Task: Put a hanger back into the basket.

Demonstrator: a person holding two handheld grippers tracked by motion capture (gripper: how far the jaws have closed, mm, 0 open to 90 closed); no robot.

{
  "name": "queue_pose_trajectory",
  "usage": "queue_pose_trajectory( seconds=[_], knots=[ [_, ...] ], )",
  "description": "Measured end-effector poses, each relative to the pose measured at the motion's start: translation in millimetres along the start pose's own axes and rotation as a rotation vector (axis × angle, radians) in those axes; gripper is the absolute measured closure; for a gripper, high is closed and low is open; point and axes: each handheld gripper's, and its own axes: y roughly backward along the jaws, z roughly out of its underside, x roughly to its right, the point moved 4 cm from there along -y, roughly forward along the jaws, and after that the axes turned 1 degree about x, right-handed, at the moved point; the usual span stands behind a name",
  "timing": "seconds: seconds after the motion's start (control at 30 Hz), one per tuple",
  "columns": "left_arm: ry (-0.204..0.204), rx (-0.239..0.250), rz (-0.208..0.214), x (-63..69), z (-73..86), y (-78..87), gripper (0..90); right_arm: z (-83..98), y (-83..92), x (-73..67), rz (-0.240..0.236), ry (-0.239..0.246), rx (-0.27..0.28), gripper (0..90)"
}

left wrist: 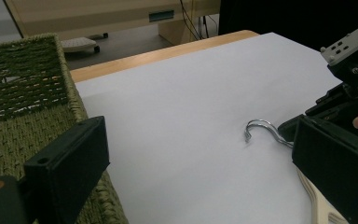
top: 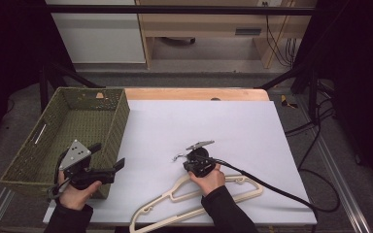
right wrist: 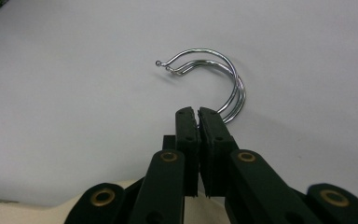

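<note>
Two cream hangers (top: pixel 194 196) lie stacked near the table's front edge, their metal hooks (top: pixel 178 156) pointing away from me. In the right gripper view both chrome hooks (right wrist: pixel 214 58) curve out from between the jaw tips, and my right gripper (right wrist: pixel 198 112) is shut on their shanks. From above, that right gripper (top: pixel 188 160) sits at the top of the hangers. My left gripper (top: pixel 108 156) stands open beside the basket's right wall, with nothing between its jaws. The left gripper view looks across the white sheet at the hooks (left wrist: pixel 261 125) and a cream hanger arm (left wrist: pixel 319 205).
A green woven basket (top: pixel 29 155) stands at the table's left and looks empty; its wall (left wrist: pixel 23 93) lies close to my left jaw. A white sheet (top: pixel 233 126) covers the table. The right gripper's cable (top: pixel 272 187) trails off to the right.
</note>
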Motion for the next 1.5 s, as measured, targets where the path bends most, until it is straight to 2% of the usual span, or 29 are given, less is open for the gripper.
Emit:
queue_pose_trajectory(
  seconds=[0.07, 0.13, 0.17, 0.47, 0.6, 0.77, 0.93, 1.3, 1.5],
  knots=[
    [-0.007, -0.007, 0.007, 2.1, 0.2, -0.9, 3.7, 0.3, 0.9, 1.6, 0.01, 0.009, -0.007, 87.9],
    [-0.008, -0.01, 0.018, 6.0, 0.4, -2.7, 4.0, -0.5, 1.9, -0.2, -0.009, -0.004, -0.001, 88.1],
    [-0.013, -0.012, 0.025, 8.4, 0.4, -4.0, 4.1, -0.2, 2.3, 1.3, 0.008, 0.006, -0.006, 88.2],
    [-0.042, -0.047, 0.083, 33.2, 5.1, -19.8, 5.0, -1.1, 5.6, 0.4, 0.003, -0.011, -0.012, 88.5],
    [-0.055, -0.068, 0.102, 42.6, 8.4, -26.5, 4.9, -0.2, 2.3, 2.0, 0.015, -0.001, -0.019, 88.3],
    [-0.053, -0.066, 0.102, 43.0, 8.7, -26.9, 4.9, 1.1, -0.3, 3.2, 0.02, 0.018, -0.02, 87.3],
    [-0.051, -0.064, 0.1, 42.3, 8.4, -26.2, 4.9, 5.9, -2.1, 2.8, 0.015, 0.013, -0.03, 84.0],
    [-0.055, -0.077, 0.109, 46.9, 10.3, -29.9, 5.0, 3.7, 5.9, 2.0, 0.003, -0.026, 0.026, 88.6],
    [-0.066, -0.113, 0.14, 58.3, 14.7, -40.6, 5.5, 2.0, 14.3, 0.2, 0.007, -0.02, 0.061, 89.0]
  ],
)
